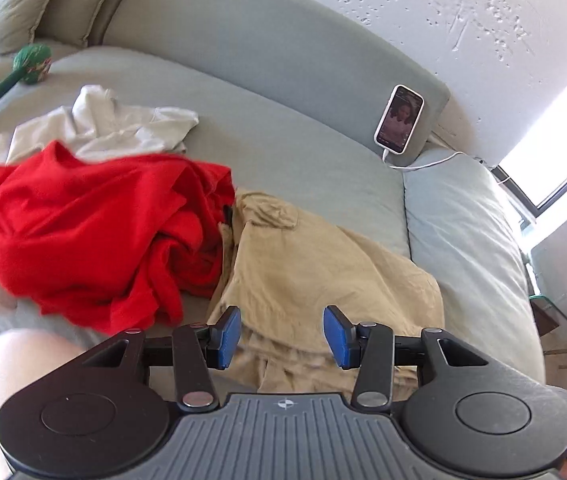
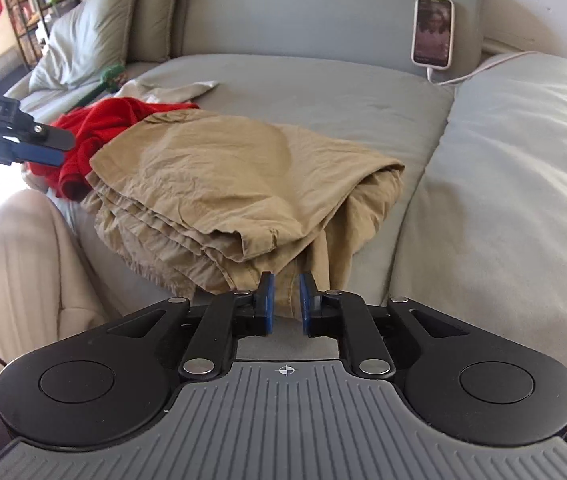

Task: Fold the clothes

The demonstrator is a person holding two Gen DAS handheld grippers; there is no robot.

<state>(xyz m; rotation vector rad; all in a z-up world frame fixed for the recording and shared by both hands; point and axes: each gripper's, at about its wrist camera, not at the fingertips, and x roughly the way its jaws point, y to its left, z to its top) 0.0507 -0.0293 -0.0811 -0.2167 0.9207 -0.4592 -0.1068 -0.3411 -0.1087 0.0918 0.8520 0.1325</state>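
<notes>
Folded khaki shorts (image 1: 315, 264) (image 2: 223, 176) lie on the grey-green sofa seat (image 1: 283, 140) (image 2: 323, 88). A crumpled red garment (image 1: 83, 232) (image 2: 99, 128) sits to their left, with a white garment (image 1: 115, 124) (image 2: 171, 90) behind it. My left gripper (image 1: 282, 336) hovers open over the near edge of the shorts with nothing between its blue pads; it also shows at the left edge of the right wrist view (image 2: 43, 148). My right gripper (image 2: 286, 300) stands at the near right corner of the shorts. Its jaws are a narrow gap apart, with the cloth's edge just past them and not pinched.
A phone (image 1: 399, 120) (image 2: 433, 32) leans on the sofa back with a white cable (image 2: 479, 72) trailing right. A green toy (image 1: 33, 64) lies at the far left. A person's knee (image 1: 23, 360) (image 2: 15, 260) is at the near left. A seat cushion (image 2: 515, 160) lies to the right.
</notes>
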